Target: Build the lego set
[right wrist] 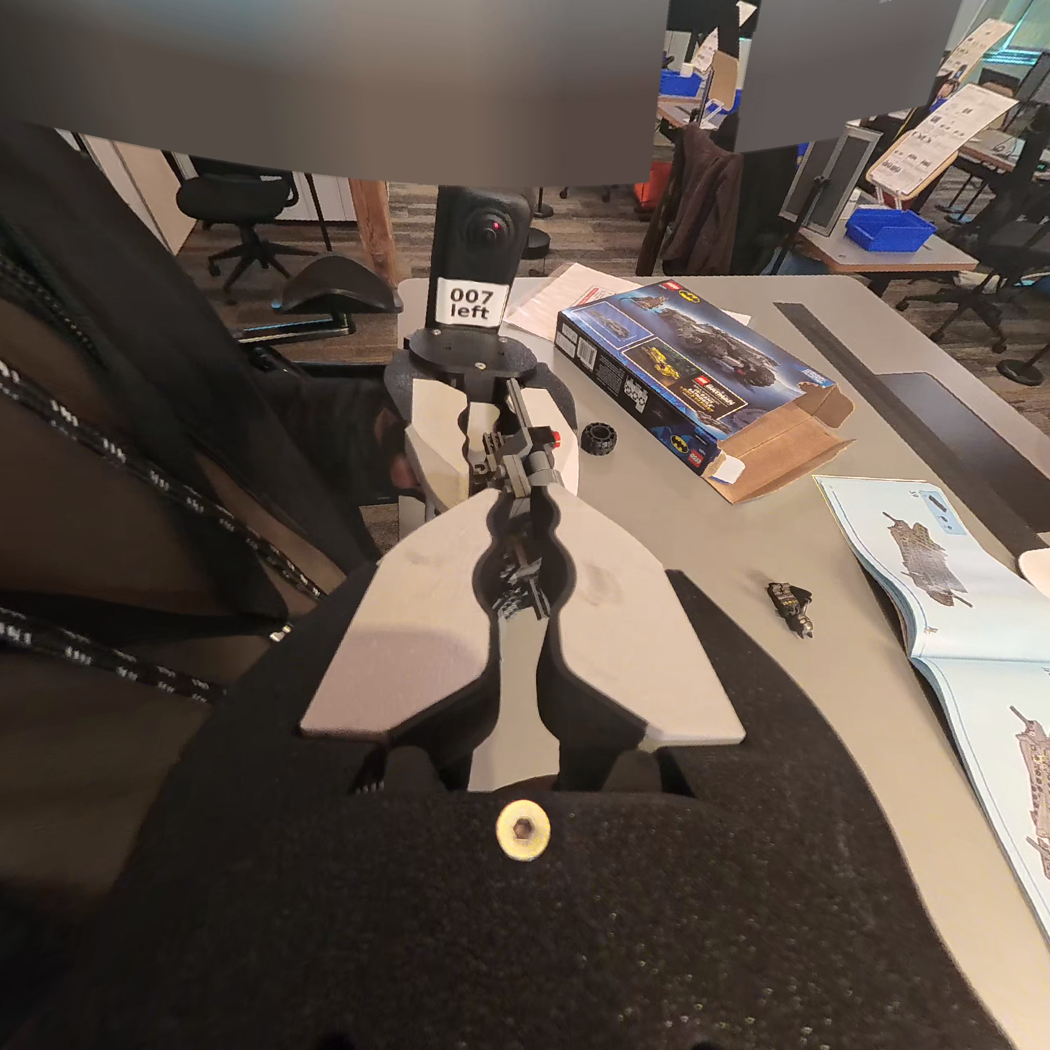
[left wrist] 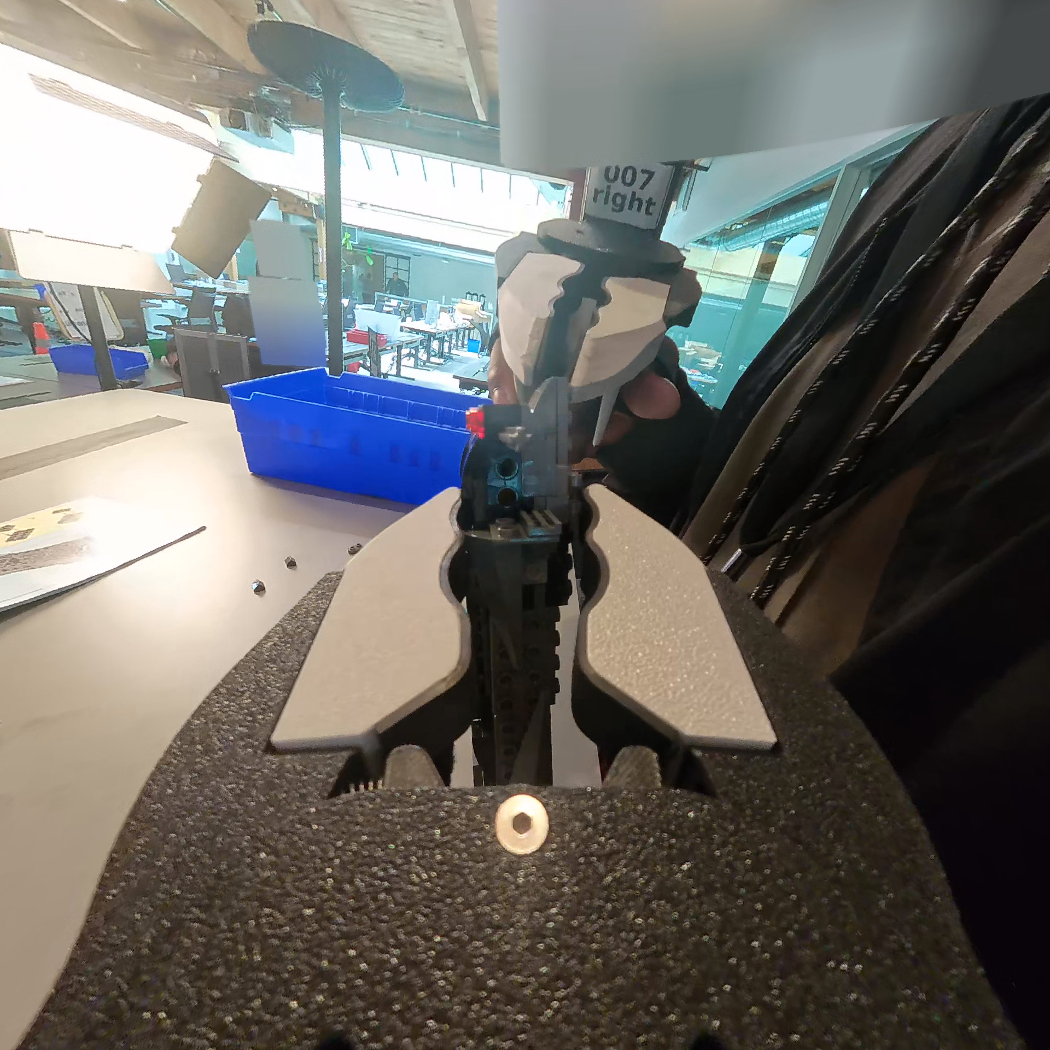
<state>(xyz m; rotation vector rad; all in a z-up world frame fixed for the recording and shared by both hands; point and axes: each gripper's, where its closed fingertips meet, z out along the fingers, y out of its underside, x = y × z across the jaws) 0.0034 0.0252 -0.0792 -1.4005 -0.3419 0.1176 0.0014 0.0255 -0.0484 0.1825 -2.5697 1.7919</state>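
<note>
Held up over the counter (right wrist: 738,511), the dark grey brick model (left wrist: 511,568) sits clamped in the left hand-held gripper (left wrist: 520,511). The right hand-held gripper (right wrist: 523,505) pinches its grey end piece (right wrist: 525,466); I'd press squarely, keeping both grips steady.

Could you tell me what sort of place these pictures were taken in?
Most likely an open-plan office or lab workspace. Rows of desks fill the background, office chairs stand on carpet, and the grey table carries a toy brick set's box and an open instruction booklet.
</note>
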